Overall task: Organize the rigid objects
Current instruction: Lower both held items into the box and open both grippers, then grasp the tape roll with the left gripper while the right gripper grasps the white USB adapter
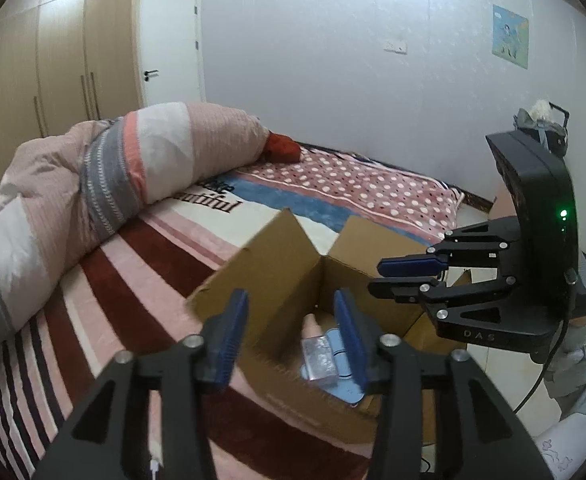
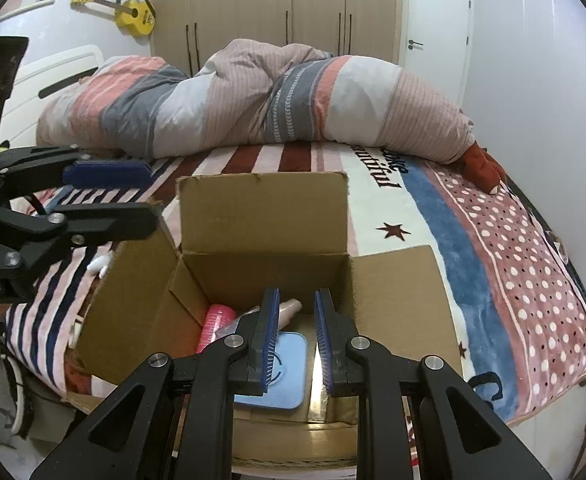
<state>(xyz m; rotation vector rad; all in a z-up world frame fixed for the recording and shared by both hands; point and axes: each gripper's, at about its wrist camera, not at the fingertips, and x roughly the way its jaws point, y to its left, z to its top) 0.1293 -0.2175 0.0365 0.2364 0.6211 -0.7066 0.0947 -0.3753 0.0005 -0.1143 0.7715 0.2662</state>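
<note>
Matt corrugated cardboard box [image 2: 265,216] on fleecy plush blanket [image 2: 513,264]

cardboard box [image 2: 265,216]: 1 | pink cylinder [image 2: 215,322]: 1 | blue tray [image 2: 289,364]: 1 | bottle [image 2: 289,310]: 1 | tongs: 2

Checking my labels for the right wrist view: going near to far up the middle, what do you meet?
Right tongs → blue lid → box → quilt → wardrobe.

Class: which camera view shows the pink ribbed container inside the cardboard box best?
The right wrist view: the pink ribbed container shows against the left wall of the cardboard box. In the left wrist view, it is hidden by the box wall and the hand-held gripper fingers.
</note>
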